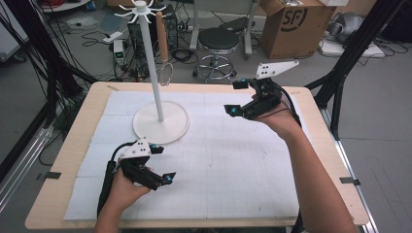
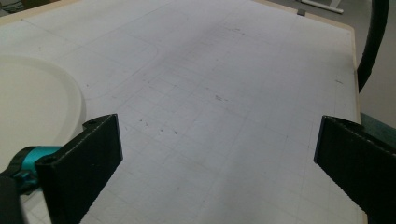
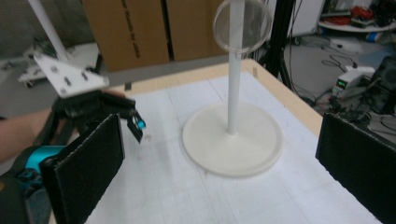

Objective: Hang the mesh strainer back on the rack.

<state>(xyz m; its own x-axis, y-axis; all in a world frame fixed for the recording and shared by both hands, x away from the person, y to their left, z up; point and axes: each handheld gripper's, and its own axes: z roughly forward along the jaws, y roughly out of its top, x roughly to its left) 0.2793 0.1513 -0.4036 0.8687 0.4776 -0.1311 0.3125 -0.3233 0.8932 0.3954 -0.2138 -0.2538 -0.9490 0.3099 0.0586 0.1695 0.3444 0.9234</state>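
A white stand rises from a round base (image 1: pixel 160 127) on the mat, with a thin pole (image 1: pixel 153 68) and hooks on top (image 1: pixel 141 8). A clear ring (image 1: pixel 166 73) on a brownish handle hangs beside the pole. The right gripper view has the ring (image 3: pixel 242 25) in front of the pole (image 3: pixel 232 88). My left gripper (image 1: pixel 163 163) is open just in front of the base, with nothing between its fingers. My right gripper (image 1: pixel 234 97) is held above the mat to the right of the stand, open and empty. The left gripper (image 3: pixel 135 123) is also seen beyond the right one's jaws.
A white gridded mat (image 1: pixel 233 160) covers the wooden table (image 1: pixel 73 145). Behind the table stand a stool (image 1: pixel 218 41), a cardboard box (image 1: pixel 294 24) and floor cables. Black frame legs (image 1: pixel 350 53) rise at the right. The stand's base edge (image 2: pixel 37 102) lies left of the left gripper's jaws.
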